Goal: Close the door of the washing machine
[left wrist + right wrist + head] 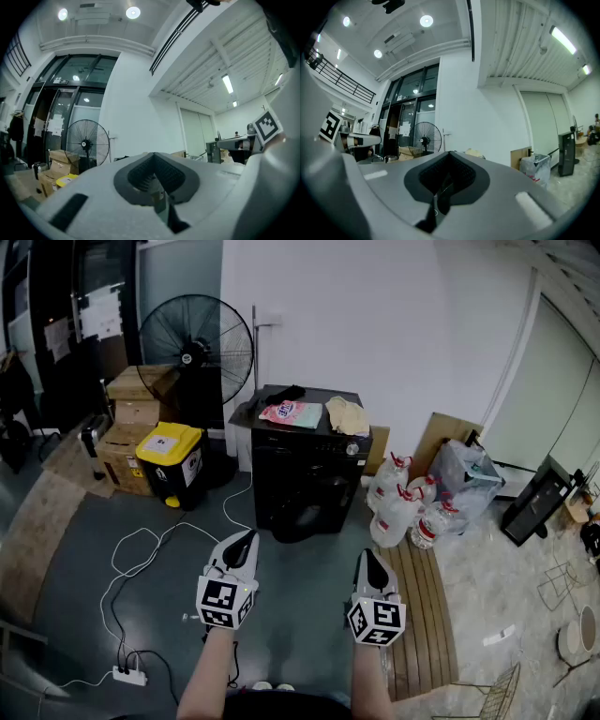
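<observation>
A black front-loading washing machine (pixel 314 460) stands against the white wall in the head view. Its round door (pixel 300 519) hangs open at the lower front. A pink packet (pixel 291 412), a beige cloth (pixel 347 415) and a dark item lie on its top. My left gripper (pixel 246 540) and right gripper (pixel 367 559) are held side by side over the grey floor, well short of the machine, both pointing toward it. The jaws of each are pressed together with nothing between them, as the left gripper view (pixel 154 161) and the right gripper view (pixel 449 157) both show.
A standing fan (pixel 197 345), cardboard boxes (pixel 131 409) and a yellow-lidded bin (pixel 171 457) sit left of the machine. Water bottles (pixel 398 504) and a clear bag (pixel 464 474) sit to its right. A white cable runs to a power strip (pixel 128 676). Wooden boards (pixel 427 615) lie at right.
</observation>
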The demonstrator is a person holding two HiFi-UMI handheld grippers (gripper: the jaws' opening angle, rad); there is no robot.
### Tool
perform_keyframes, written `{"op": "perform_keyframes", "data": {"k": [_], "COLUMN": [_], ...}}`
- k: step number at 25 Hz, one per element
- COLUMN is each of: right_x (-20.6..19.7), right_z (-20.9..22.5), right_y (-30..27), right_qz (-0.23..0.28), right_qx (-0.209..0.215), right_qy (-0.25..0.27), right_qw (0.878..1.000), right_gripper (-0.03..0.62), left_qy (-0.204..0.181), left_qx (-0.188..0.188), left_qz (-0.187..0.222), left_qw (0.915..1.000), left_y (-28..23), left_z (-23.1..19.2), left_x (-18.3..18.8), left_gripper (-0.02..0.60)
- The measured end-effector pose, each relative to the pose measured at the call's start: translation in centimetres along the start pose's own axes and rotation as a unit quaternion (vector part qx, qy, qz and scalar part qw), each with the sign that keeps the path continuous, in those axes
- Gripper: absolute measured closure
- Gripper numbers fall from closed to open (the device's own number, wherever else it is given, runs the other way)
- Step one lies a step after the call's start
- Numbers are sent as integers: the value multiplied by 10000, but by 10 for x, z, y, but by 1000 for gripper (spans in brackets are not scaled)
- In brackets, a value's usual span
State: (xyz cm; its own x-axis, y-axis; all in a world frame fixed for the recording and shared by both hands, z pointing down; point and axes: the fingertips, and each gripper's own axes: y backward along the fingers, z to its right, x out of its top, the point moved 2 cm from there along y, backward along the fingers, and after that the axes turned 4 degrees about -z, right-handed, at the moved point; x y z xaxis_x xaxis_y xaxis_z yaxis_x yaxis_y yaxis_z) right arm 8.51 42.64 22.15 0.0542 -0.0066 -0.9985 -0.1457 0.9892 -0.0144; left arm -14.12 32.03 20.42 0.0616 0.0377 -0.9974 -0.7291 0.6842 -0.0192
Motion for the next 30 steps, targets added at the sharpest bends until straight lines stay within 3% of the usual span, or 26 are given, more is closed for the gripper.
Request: {"op": "perform_keyframes", "data": {"k": [17, 26, 30], "right_x": [-8, -27, -32], "right_z": [1, 2, 5], "right_y": [9, 19, 19], "right_qz": [-34, -168, -235], "right_qx": [47, 172, 218], "right_qy": [-90, -206, -291], "right_qw": [9999, 9995, 9991], "right_gripper": [583, 583, 583], "left_qy": [-15, -46, 58], "left_qx": [-13, -226, -344], "left_qz": [-89, -378, -409], "left_qw": [10000, 9990, 9986], "left_y": [6, 11, 13], "left_z": [9, 30, 37], "left_x": [-6, -30, -36], "left_gripper": [583, 583, 469]}}
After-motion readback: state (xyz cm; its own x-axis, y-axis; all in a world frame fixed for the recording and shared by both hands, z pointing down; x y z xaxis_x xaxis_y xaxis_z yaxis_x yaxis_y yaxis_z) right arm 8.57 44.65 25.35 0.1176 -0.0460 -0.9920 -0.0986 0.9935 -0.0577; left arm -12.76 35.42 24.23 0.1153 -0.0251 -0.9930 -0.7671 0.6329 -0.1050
